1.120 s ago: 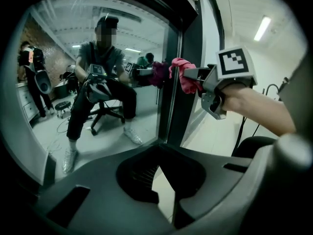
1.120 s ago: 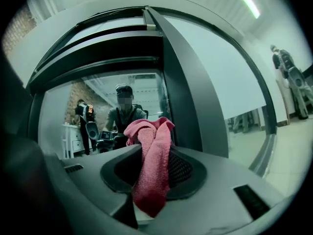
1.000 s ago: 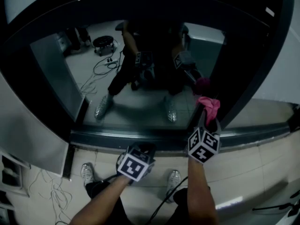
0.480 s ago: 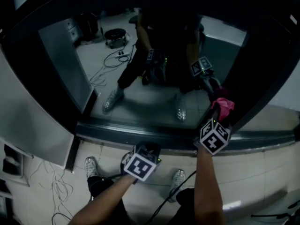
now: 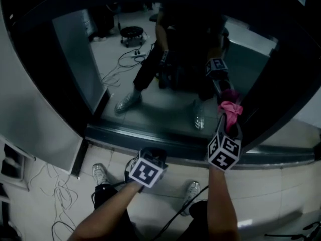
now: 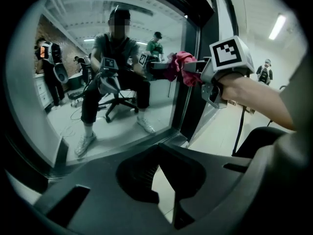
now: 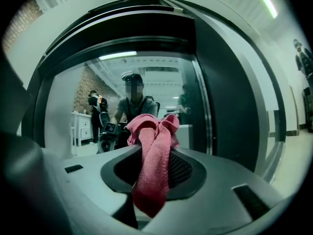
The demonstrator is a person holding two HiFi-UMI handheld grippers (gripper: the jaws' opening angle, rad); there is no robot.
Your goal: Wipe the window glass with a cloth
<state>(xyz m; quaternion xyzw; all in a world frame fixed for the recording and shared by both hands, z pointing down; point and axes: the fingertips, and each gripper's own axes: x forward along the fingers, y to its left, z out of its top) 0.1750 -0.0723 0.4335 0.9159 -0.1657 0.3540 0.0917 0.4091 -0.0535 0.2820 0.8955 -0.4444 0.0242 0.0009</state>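
Cloth (image 5: 229,110) clamped, right gripper (image 5: 226,120) raised toward glass (image 5: 165,104)

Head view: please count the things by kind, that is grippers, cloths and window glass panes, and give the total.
grippers: 2, left gripper and right gripper
pink cloth: 1
window glass: 1
total: 4

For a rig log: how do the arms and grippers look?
Left hand-held gripper and right hand-held gripper: grey, dark jaws, each with a white cube of black square markers. A black cable hangs from the right one. No sleeves on forearms.
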